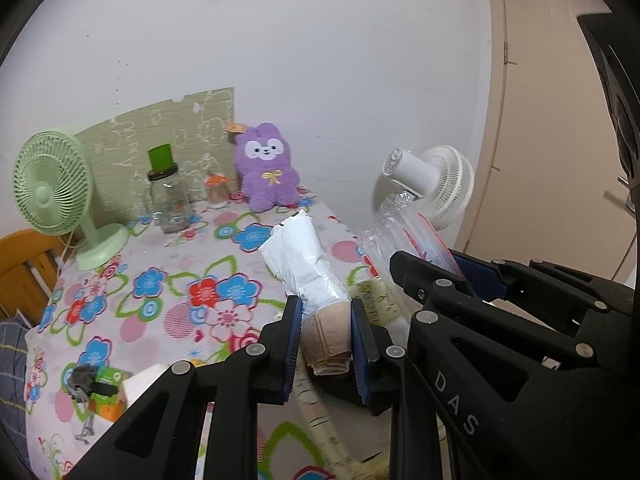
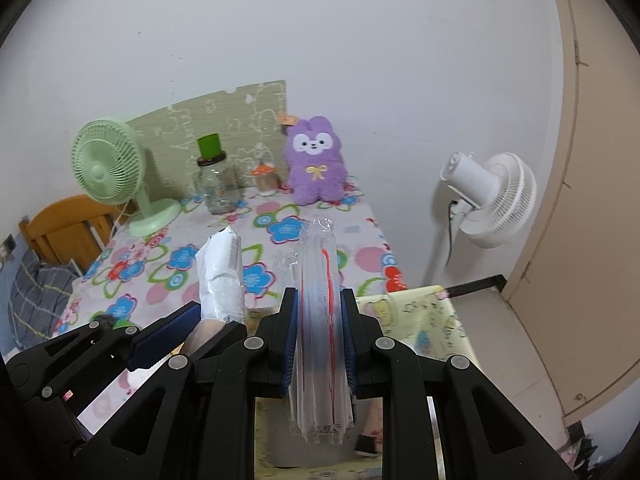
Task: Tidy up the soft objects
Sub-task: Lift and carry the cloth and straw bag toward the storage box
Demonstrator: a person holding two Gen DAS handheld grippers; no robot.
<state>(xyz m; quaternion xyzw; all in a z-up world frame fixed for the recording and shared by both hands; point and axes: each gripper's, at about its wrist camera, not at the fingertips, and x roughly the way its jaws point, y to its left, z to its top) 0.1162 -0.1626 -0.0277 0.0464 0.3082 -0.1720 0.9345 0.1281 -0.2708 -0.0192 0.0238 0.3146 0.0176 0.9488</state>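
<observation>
1. Left wrist view: the left gripper (image 1: 326,336) pinches a rolled beige cloth (image 1: 328,344) partly sleeved in a white plastic bag (image 1: 300,256), held above the flowered tablecloth (image 1: 160,292).
2. Right wrist view: the right gripper (image 2: 319,338) clamps a flat clear plastic package with red print (image 2: 318,300), edge-on between its pads.
3. Both are lifted side by side, probably for sorting.
4. A purple plush rabbit (image 2: 316,160) sits upright against the wall, near a glass jar (image 2: 218,188) and a green fan (image 2: 108,160).

Soft, even indoor light fills both fisheye views, casting only faint shadows. Straight lines bow toward dark, vignetted corners. The white wall (image 1: 320,60) looks flat; the clear plastic packet (image 2: 320,300) shows slight blur.
</observation>
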